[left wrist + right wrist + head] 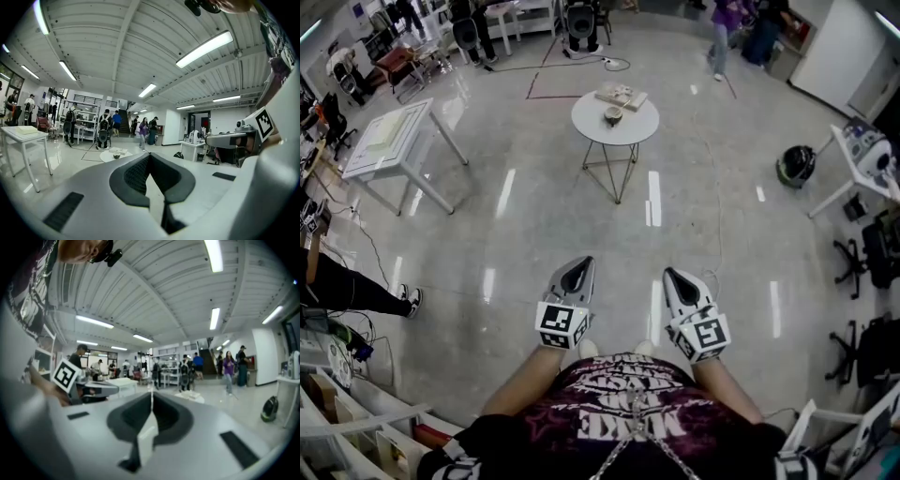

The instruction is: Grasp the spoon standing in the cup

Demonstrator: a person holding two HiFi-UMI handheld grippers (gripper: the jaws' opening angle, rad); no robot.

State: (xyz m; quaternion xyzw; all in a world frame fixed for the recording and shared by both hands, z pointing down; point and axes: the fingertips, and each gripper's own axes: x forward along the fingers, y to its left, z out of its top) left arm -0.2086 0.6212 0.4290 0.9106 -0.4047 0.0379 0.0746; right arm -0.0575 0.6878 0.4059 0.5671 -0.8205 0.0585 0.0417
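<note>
Stretching across the hall, a glossy pale floor [534, 234] reflects the ceiling lights. A rectangular white table [389, 141] stands at the far left. A smaller round white table [584, 120] on thin wire legs stands far ahead, near the centre, well apart from both grippers. At the near edge the person's dark printed shirt [623, 412] fills the bottom of the head view, with a forearm reaching out on each side of it. The left gripper [579, 264] and the right gripper [672, 275] are held side by side over bare floor, both aimed toward the round table. In the left gripper view the left gripper's [150, 154] jaws meet at the tips with nothing between them. The right gripper's [152, 393] jaws are likewise pressed together and empty. On the round table a flat tray [622, 96] lies at the far side, and the cup [613, 115] sits just in front of it. The spoon is too small to make out there.
</note>
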